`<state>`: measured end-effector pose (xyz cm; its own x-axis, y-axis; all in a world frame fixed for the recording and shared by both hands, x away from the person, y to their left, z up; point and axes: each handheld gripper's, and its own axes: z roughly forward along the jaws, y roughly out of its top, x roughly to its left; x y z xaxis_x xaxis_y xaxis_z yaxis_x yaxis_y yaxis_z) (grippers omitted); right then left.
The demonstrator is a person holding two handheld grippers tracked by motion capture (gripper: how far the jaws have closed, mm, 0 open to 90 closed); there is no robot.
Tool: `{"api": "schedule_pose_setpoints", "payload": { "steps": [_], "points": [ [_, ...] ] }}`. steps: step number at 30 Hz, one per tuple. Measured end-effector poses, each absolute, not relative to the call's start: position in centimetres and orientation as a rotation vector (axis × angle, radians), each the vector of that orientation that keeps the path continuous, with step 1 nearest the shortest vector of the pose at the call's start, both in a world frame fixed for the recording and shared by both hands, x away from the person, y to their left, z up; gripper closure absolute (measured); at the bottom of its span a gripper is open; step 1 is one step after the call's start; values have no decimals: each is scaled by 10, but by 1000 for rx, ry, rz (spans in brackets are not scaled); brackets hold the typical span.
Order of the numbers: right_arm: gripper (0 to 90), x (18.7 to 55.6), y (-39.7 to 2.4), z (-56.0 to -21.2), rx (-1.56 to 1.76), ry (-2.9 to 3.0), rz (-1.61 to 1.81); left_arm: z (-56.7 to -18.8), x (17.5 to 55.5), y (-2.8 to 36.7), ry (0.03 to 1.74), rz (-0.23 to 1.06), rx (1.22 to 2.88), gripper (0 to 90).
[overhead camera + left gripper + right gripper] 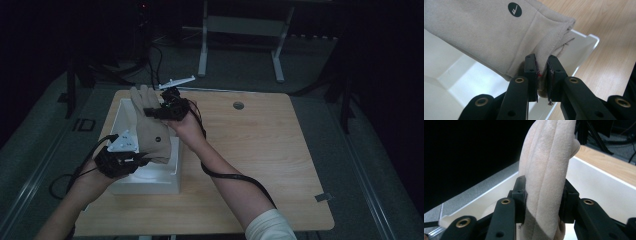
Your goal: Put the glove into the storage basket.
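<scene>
A beige suede glove (149, 129) hangs stretched between both grippers above a white rectangular bin (150, 181). My left gripper (134, 161) is shut on the cuff edge (541, 72); a round black logo patch (514, 9) shows on the glove near the cuff. My right gripper (161, 111) is shut on the finger end of the glove (546, 182), whose fingers stand up between the jaws. The glove runs from the near left up to the far right over the bin.
The bin stands on the left part of a light wooden table (260, 150) with a round cable hole (238, 105). Black cables trail from both grippers. A white desk frame (240, 35) stands beyond the table in a dark room.
</scene>
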<state>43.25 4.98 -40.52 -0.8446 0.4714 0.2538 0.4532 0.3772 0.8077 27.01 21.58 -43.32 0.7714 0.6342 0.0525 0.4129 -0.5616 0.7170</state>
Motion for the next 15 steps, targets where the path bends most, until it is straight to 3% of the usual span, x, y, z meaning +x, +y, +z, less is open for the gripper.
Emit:
{"api": "schedule_pose_setpoints", "payload": {
  "steps": [15],
  "points": [
    [640, 437, 63, -453, 861, 2698, 1264, -493, 271, 215, 902, 347, 2200, 810]
  ]
}}
